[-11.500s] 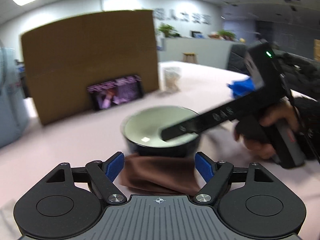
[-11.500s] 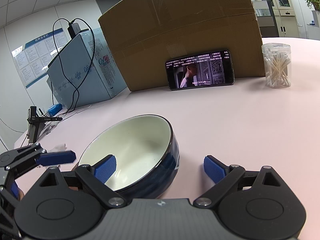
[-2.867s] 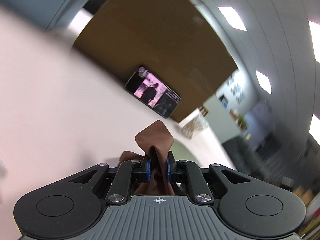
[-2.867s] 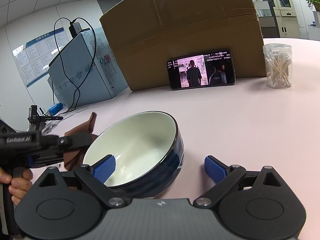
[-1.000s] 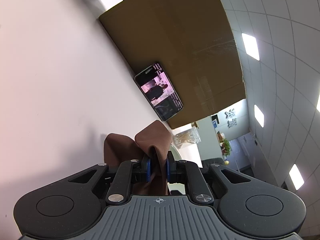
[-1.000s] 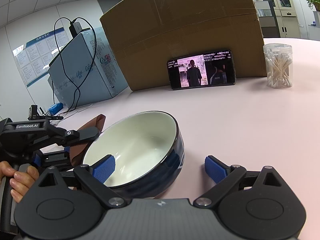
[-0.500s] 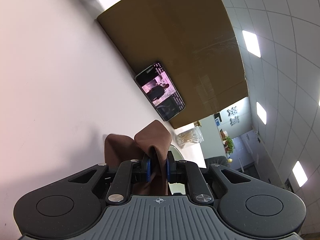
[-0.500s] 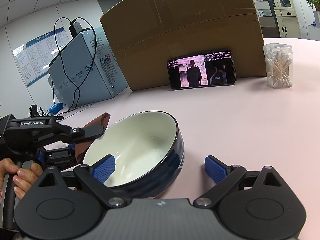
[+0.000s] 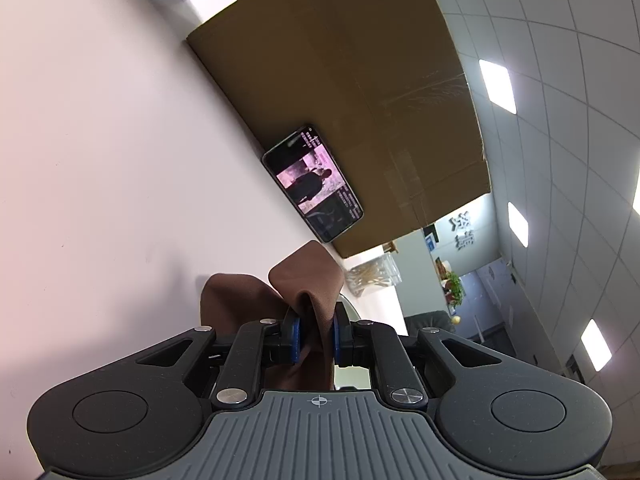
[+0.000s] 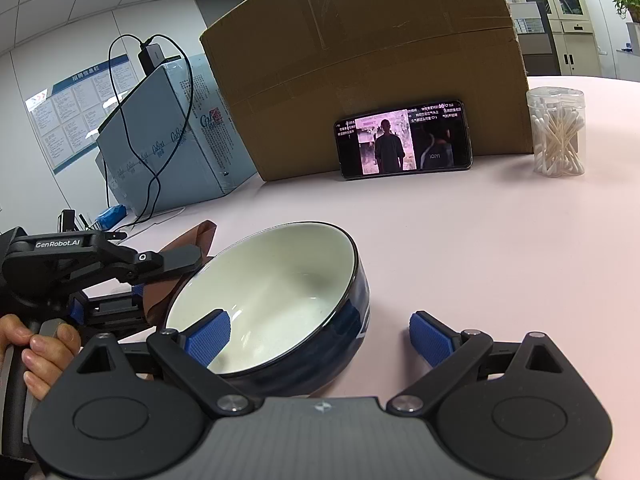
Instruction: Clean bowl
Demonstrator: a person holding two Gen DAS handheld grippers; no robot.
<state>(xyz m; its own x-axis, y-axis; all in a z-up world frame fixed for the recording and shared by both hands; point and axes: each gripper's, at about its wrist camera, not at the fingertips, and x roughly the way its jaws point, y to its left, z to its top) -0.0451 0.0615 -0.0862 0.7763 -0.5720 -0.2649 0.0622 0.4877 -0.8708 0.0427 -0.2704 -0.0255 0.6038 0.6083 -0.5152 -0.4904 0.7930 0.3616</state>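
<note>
Pale pink table point(image 10: 460, 240): cardboard box point(image 10: 360, 60) at the back, phone point(image 10: 404, 144) propped against it, jar of cotton swabs point(image 10: 556, 132) to its right. Your bowl point(image 10: 276, 300), white inside and dark blue outside, sits near you. Your right gripper point(image 10: 316, 336) stands wide apart, one pad inside the bowl, gripping nothing. Your left gripper point(image 9: 314, 338) is clamped on a brown cloth point(image 9: 308, 280) just beside the bowl's left rim.

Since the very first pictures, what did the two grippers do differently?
The left gripper picked the brown cloth up off the table and carried it to the bowl's left rim. The right gripper remains open around the bowl's near wall; phone and box unmoved.
</note>
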